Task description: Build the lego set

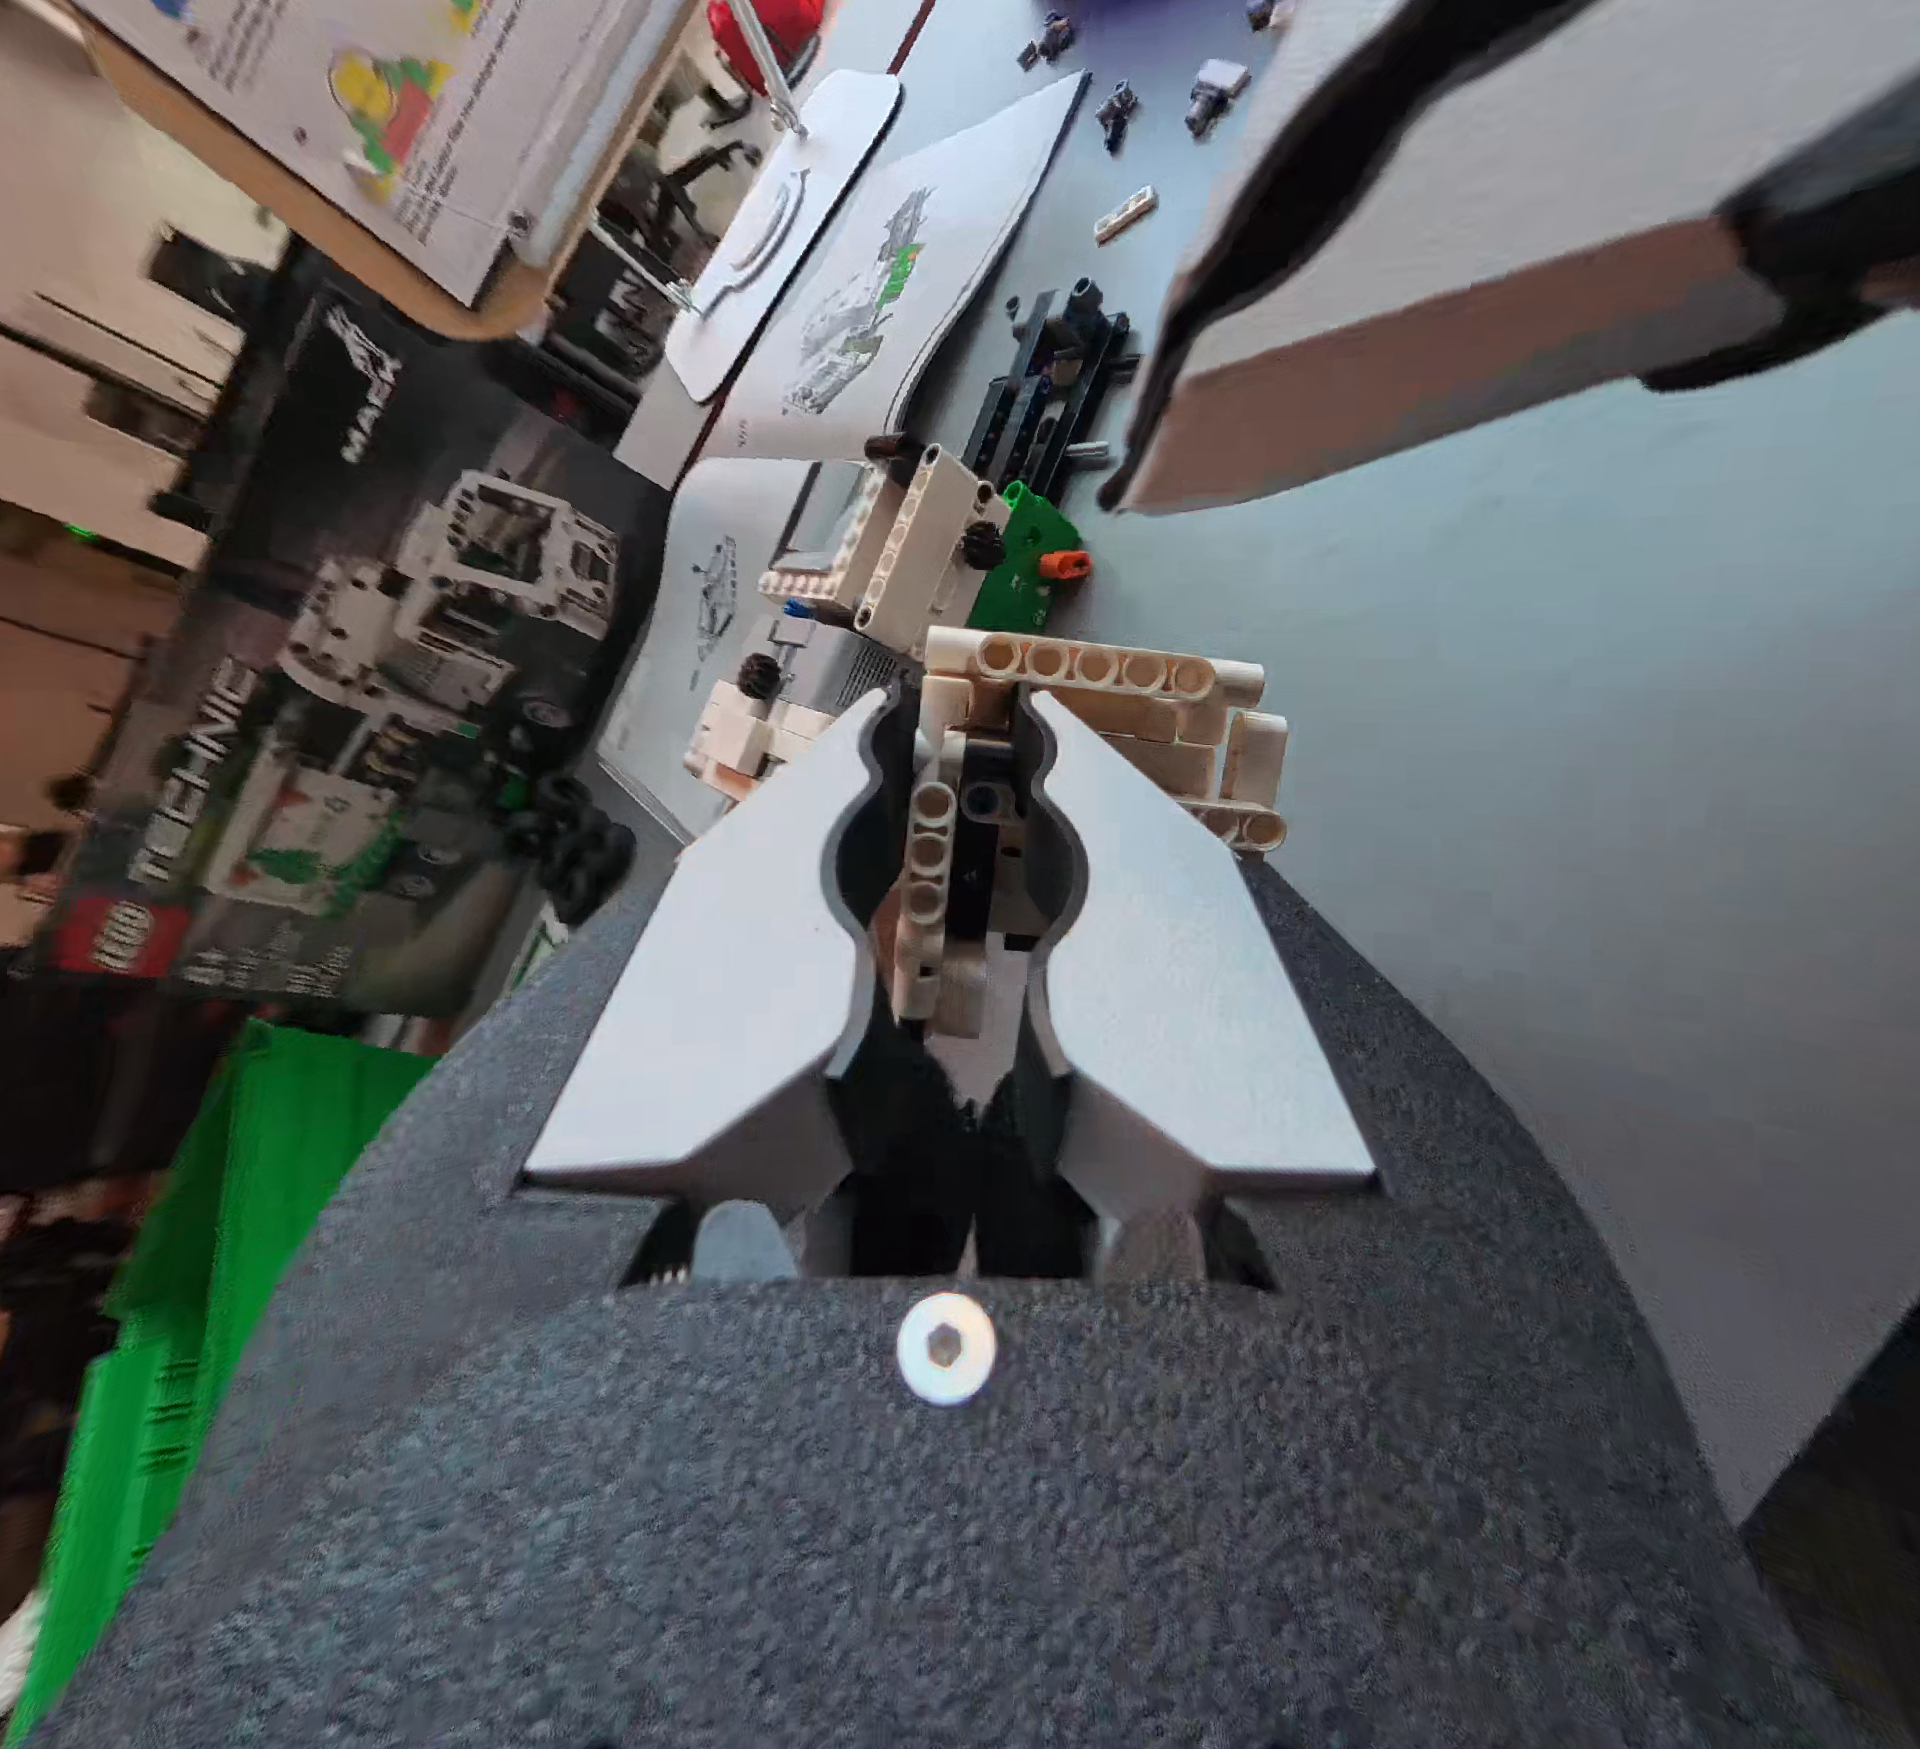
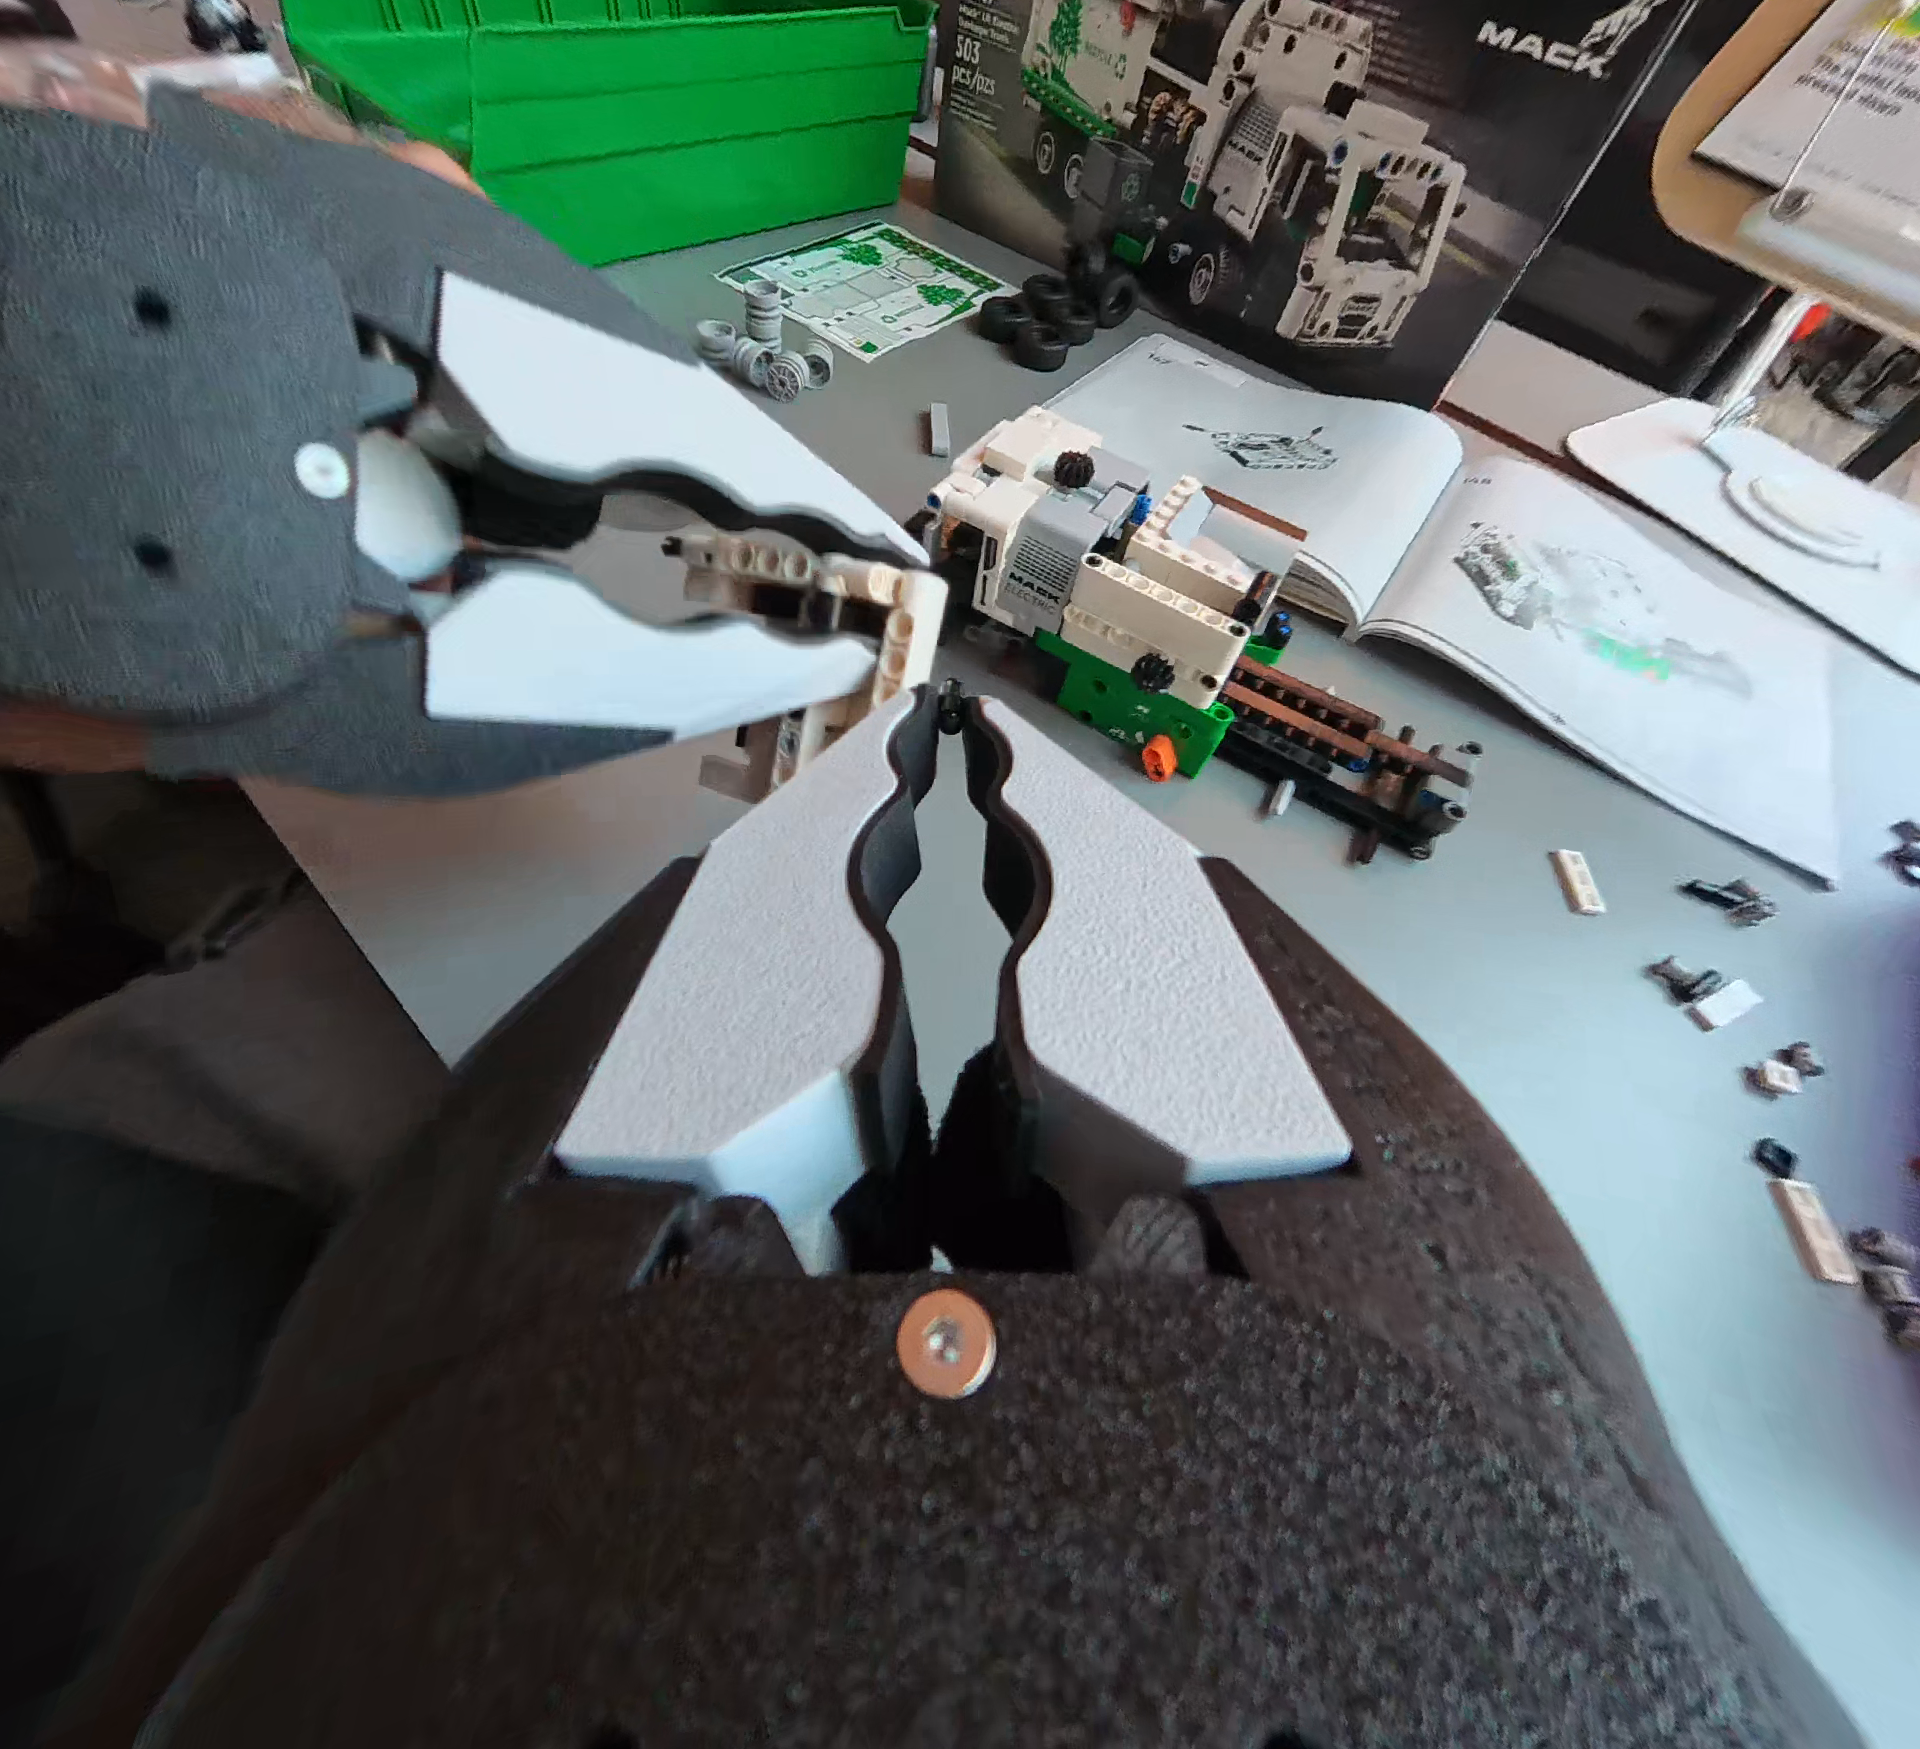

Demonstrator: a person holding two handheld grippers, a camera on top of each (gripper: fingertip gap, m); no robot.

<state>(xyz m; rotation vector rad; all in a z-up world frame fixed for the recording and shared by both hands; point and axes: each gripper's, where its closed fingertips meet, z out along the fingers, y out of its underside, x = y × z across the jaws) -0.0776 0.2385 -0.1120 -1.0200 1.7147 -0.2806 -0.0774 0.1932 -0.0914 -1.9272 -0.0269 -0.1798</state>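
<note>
- White beam frame (image 1: 966, 858) is clamped in the left gripper (image 1: 961, 712).
- Black pin (image 2: 948, 700) is pinched at the right gripper (image 2: 951, 707) tips.
- Truck (image 2: 1101, 598) sits far on the grey surface (image 2: 1351, 1024).

- The left tongs (image 1: 961, 702) are showing pale grey, wavy-edged fingers on a speckled dark grey body in the lower frame.
- A silver screw (image 1: 945, 1349) is sitting centrally below.
- The right tongs (image 2: 948, 700) are looking identical, black-lined inside.

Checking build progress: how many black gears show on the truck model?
2. One black gear sits atop the truck model near its cab; the other gear is on its side above the green block. More may be hidden.
</note>
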